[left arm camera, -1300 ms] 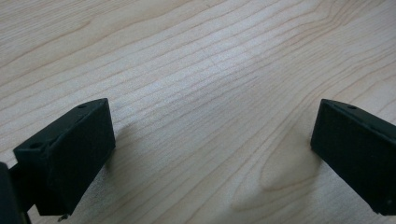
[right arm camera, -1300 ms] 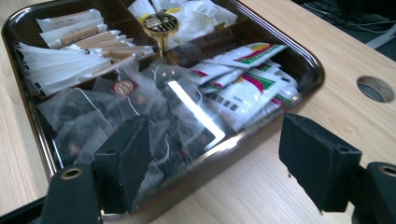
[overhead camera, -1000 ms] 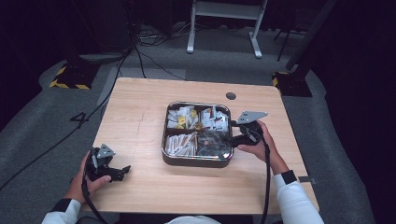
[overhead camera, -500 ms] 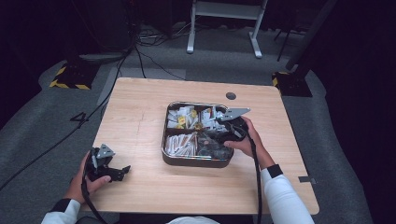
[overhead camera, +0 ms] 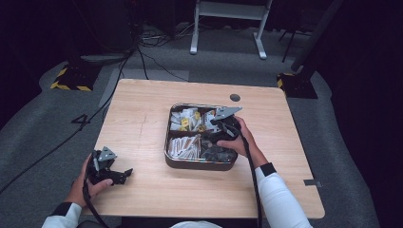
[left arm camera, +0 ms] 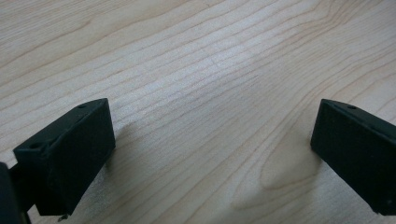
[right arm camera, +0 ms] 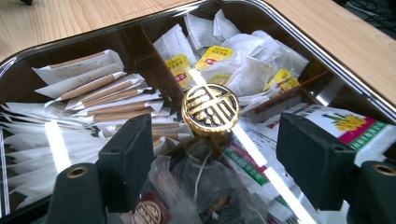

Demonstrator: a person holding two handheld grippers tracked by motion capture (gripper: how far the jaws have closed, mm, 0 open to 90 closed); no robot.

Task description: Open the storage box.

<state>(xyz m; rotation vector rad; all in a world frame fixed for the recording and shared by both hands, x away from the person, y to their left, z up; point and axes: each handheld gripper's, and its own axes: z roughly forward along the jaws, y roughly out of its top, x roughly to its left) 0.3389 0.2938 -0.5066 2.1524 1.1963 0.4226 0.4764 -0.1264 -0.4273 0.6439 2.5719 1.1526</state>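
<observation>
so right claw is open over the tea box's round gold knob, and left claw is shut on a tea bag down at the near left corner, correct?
Not quite. The left claw holds nothing: the left gripper view shows its jaws wide apart over bare table. The rest holds: the right claw is open over the gold knob of the tea box.
</observation>
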